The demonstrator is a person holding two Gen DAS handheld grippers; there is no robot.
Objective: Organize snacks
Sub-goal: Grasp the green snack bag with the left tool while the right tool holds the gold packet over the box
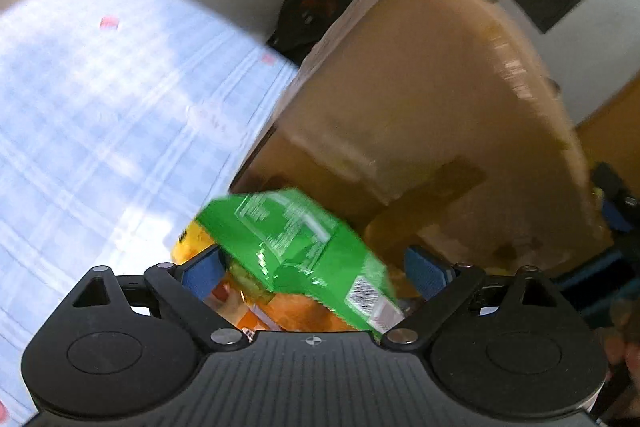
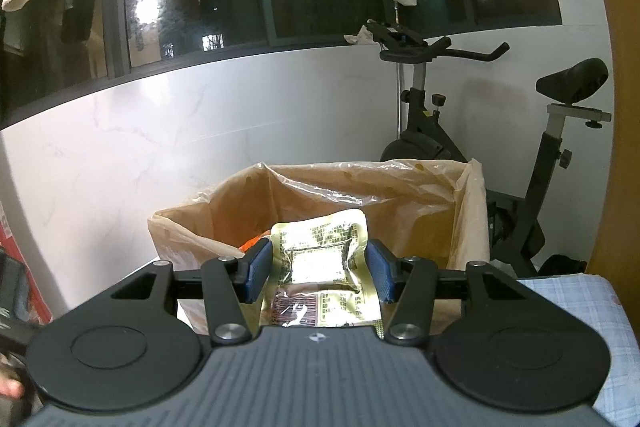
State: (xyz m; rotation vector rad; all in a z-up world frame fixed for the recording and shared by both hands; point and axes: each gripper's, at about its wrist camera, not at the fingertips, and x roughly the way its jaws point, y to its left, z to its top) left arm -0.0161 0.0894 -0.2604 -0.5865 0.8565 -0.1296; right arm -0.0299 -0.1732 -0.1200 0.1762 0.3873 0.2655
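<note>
Jaws spread wide on the left gripper (image 1: 316,267), green snack bag (image 1: 304,255) loose between them, long axis slanting into the lined box (image 1: 420,131), while the right gripper (image 2: 318,273) pinches a gold pouch (image 2: 318,263) over its near rim.

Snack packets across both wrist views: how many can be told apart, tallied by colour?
Green packet: 1
Gold packet: 1
Yellow packet: 1
Orange packets: at least 1, partly hidden and blurred
Total: 4 at least
</note>
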